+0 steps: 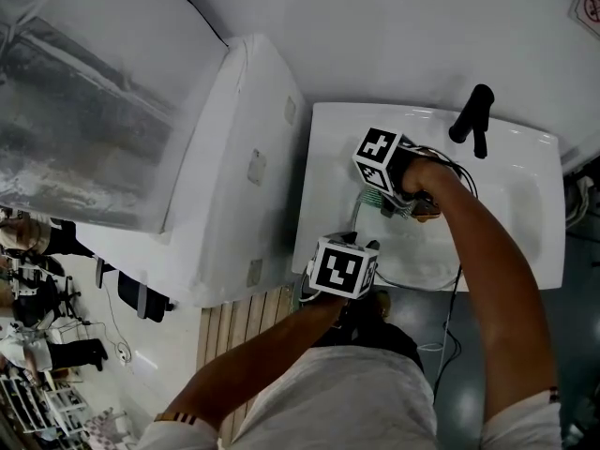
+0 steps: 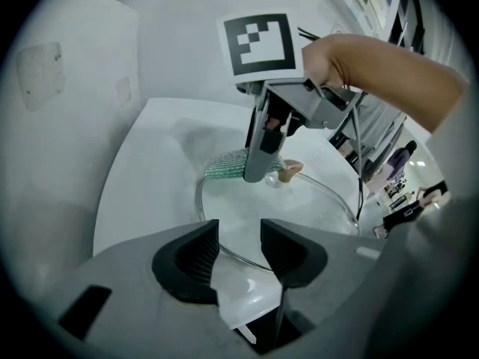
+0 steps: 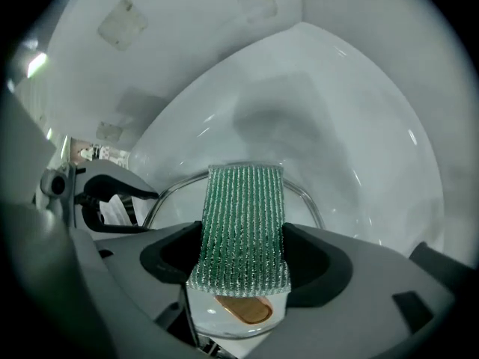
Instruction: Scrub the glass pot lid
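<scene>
Sheeted unit (image 1: 84,111): far left, under a cloudy plastic cover; plays no part in the job.
White cabinet (image 1: 234,176): stands against the sink's left side and hems in the left arm's approach.
Left gripper (image 2: 239,249): at the sink's near left edge, angled down. The fingers are wide apart, with the lid's near rim running across the gap unpinched. Judged to be poised to steady the lid against scrubbing.
Glass pot lid (image 2: 277,204): lies knob up in the sink basin, its near rim at the left gripper and its middle under the right one.
Lid knob (image 3: 243,309): brownish, just under the pad's near end; it blocks a straight stroke across the centre.
Right gripper (image 3: 243,260): over the lid's middle, pointing steeply down, its fingers clamped on the pad.
Green scrub pad (image 3: 243,226): gripped at its near end so the free end reaches towards the glass; contact with the glass cannot be told.
Sink (image 1: 323,139): white, holds the lid.
Thin cable (image 1: 457,298): trails from the right gripper over the sink's near edge; could snag.
Black tap (image 1: 473,120): on the far right rim, apart from both grippers.
</scene>
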`<state>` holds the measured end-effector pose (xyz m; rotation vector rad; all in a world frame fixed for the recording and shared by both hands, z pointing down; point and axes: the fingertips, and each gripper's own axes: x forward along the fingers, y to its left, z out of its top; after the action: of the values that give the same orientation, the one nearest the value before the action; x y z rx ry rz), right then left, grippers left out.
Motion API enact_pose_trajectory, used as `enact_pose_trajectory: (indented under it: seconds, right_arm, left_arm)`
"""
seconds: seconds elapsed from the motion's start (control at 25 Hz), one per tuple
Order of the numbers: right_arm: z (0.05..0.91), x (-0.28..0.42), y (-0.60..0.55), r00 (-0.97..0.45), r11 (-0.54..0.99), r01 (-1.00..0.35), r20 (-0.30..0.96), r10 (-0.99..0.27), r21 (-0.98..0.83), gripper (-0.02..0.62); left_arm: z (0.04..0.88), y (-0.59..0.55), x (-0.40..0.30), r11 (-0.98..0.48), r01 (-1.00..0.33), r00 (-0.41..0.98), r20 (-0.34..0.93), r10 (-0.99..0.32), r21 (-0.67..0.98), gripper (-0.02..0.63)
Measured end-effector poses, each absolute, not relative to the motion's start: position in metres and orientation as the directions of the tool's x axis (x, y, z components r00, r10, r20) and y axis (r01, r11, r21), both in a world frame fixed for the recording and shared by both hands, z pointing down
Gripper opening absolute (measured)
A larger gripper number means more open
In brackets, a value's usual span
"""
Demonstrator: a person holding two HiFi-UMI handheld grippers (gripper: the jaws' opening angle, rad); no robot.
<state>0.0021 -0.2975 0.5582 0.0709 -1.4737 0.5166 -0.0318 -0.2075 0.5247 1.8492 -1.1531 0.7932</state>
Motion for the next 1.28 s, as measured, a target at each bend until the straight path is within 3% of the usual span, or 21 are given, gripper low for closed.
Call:
enact_pose_trajectory:
  seconds: [0.32,0.72,1.04,1.28]
  right_arm:
    - [0.546,0.04,-0.316,-0.099,0.764,-0.587,0.961,0.259,-0.266,0.337]
    - [0.538,0.068,-0.319,-0.324,0.508,-0.796,0.941,0.1,-0.329,0.337]
    - [0.537,0.114,-0.312,-0.427,0.294,-0.862,0.904,0.016,-0.413,0.337]
    - [0.545,0.145,-0.303,-0.552,0.062,-0.834,0.831,-0.072,-0.549,0.337]
  left_arm:
    - [0.526,-0.207,-0.032,-0.285,-0.906,0.411,0.809,-0.42,0.312,0.175]
    - [0.524,-0.207,-0.029,-0.295,-0.894,0.438,0.793,-0.423,0.336,0.175]
    - [0.524,-0.206,-0.03,-0.308,-0.89,0.444,0.789,-0.424,0.335,0.169]
    - [0.524,-0.205,-0.03,-0.309,-0.887,0.451,0.784,-0.427,0.342,0.169]
